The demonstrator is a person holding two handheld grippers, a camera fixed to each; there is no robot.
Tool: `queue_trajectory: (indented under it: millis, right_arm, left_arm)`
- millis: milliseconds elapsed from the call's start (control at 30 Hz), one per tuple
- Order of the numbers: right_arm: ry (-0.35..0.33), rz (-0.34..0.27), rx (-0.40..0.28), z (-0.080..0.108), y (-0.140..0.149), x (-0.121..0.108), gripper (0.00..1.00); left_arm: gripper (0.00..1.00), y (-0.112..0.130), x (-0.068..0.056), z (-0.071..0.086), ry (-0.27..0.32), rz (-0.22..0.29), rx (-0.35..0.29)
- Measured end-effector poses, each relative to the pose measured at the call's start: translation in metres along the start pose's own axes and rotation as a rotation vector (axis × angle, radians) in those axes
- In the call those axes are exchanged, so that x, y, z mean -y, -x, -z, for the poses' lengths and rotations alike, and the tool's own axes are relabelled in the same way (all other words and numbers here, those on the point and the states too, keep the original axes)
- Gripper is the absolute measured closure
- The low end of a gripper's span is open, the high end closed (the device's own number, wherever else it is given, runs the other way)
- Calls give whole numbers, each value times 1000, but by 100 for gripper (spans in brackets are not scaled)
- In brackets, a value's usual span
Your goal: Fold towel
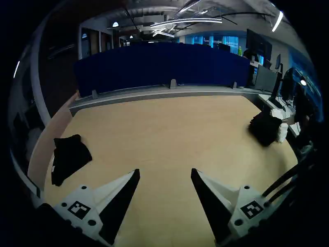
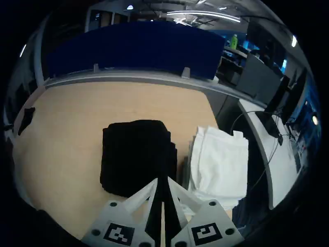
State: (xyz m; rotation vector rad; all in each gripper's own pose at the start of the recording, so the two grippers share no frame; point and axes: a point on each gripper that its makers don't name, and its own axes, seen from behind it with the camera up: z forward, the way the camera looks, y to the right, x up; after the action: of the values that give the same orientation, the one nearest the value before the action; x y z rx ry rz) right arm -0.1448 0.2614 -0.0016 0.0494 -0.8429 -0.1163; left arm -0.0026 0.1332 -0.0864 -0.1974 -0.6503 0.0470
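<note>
Lying folded on the surface (image 2: 61, 123), a black towel (image 2: 137, 156) is seen just beside white towels (image 2: 220, 164); at its near edge the right claw (image 2: 163, 180) is held clenched, while the left claw (image 1: 165, 171) is held released, well apart.

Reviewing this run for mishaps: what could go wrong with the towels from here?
1. The white towel stack sits at the table edge; the shut right gripper, close by over the black stack, could knock it off.
2. The crumpled black towel lies near the opposite edge; the open left gripper could drag it off.
</note>
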Motion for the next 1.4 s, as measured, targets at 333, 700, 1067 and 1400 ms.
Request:
queue_trajectory:
  millis: [333,700,1067,1400]
  right_arm:
    - [37,-51,58,-22,36,2,96]
    - [57,-80,62,-25,44,0,92]
    - [93,-37,-6,0,21,-15,49]
    - [44,1,-64,-1,-10,9,32]
  left_arm:
    - [8,0,-12,0,11,-21,4]
    - [8,-1,-12,0,9,-29,7]
    - [8,-4,-19,-5,31,-37,9]
    - [8,-6,-23,-5,40,-41,7]
